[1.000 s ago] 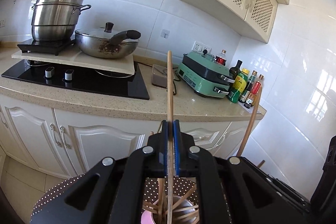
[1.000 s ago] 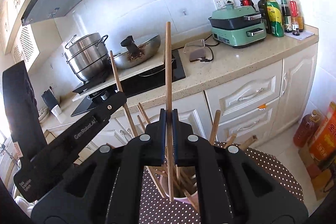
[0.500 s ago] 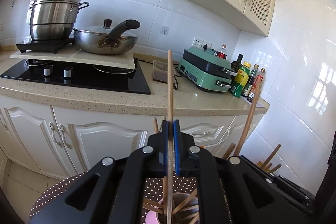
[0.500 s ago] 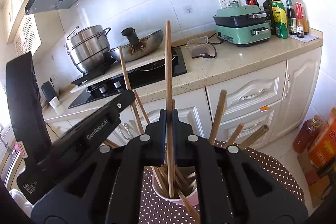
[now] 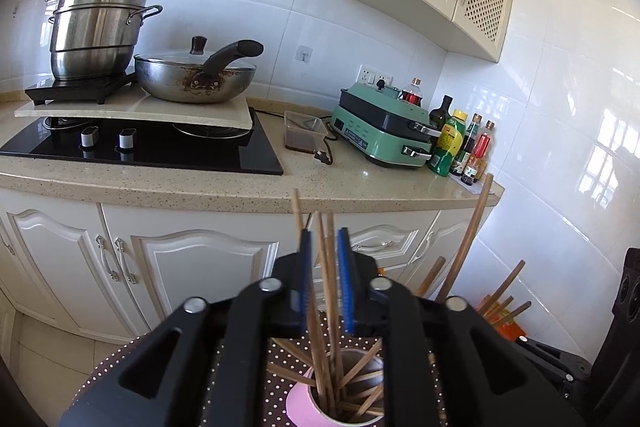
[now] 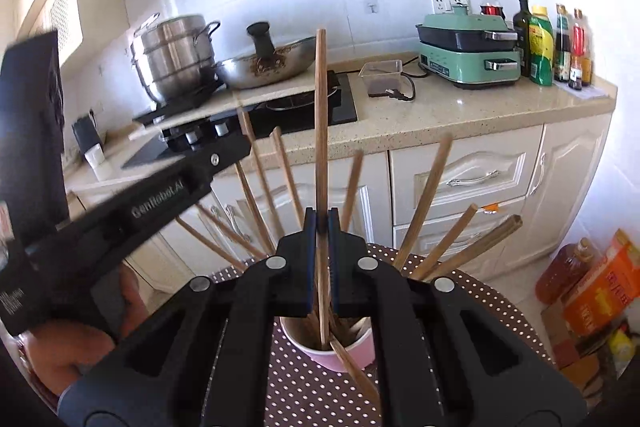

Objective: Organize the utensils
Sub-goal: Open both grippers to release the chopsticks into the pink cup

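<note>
The right gripper [image 6: 319, 223] is clamped on one chopstick [image 6: 320, 131] partway along its length; the stick stands close to upright, long axis vertical, top end toward the counter [image 6: 460, 115], lower end already down inside the pink cup [image 6: 352, 353] on the dotted cloth [image 6: 480, 307]. The left gripper [image 5: 325, 239] has just been opening; its blue pads stand apart, and the sticks between them look free and lean in the cup [image 5: 302, 401] — no grip that I can see. Other chopsticks fan outward from the cup at all angles; one slants across the rim onto the cloth.

A chopstick is light, stiff, thin and smooth — likely to pivot or slip in flat pads if pinched near an end; a hold near the middle, as here, should keep it straight. The cup looks light and crowded, so a sideways push could tip it.
</note>
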A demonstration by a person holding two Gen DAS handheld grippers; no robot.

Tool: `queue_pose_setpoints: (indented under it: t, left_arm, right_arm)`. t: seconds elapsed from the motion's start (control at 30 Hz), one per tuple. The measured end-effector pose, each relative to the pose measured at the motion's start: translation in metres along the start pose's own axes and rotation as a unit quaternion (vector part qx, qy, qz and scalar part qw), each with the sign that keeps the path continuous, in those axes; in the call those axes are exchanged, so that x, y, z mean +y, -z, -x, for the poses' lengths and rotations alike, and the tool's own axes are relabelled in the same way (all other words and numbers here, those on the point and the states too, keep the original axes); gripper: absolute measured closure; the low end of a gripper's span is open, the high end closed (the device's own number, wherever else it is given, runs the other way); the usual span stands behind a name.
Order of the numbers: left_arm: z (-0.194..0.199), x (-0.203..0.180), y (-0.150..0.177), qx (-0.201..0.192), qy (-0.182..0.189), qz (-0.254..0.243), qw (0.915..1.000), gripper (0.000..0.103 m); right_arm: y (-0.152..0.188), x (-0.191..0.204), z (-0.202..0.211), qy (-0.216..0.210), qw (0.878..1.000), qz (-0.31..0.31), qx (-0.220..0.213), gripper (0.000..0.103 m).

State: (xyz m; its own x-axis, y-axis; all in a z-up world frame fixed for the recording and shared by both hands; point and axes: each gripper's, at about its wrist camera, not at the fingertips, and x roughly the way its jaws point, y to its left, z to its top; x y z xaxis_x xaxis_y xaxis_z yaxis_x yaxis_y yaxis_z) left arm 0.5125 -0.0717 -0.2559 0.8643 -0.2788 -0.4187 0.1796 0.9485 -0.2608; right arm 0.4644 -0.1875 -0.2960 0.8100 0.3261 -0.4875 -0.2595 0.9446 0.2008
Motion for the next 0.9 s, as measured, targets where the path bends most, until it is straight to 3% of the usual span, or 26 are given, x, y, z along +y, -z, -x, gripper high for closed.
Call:
queue_pose_setpoints:
  t: [0.73,0.8,0.87,0.9]
  left_arm:
    - [0.048,-0.003,-0.009,0.031,-0.011,-0.022,0.9992,0.065]
    - [0.054,-0.002,-0.009,0.038,-0.014,-0.025,0.9989,0.064]
    - [0.061,-0.002,-0.009,0.041,-0.016,-0.025,0.9987,0.062]
    - [0.064,-0.001,-0.01,0.045,-0.019,-0.026,0.9985,0.061]
  right_arm:
    - [-0.003,0.022,0.023,0.032,0.999,0.014,0.018,0.096]
    - [-0.003,0.023,0.025,0.034,0.999,0.011,0.027,0.088]
    - [-0.001,0.025,0.029,0.039,0.999,0.008,0.029,0.071]
    - [0.0,0.026,0.031,0.041,0.999,0.008,0.026,0.055]
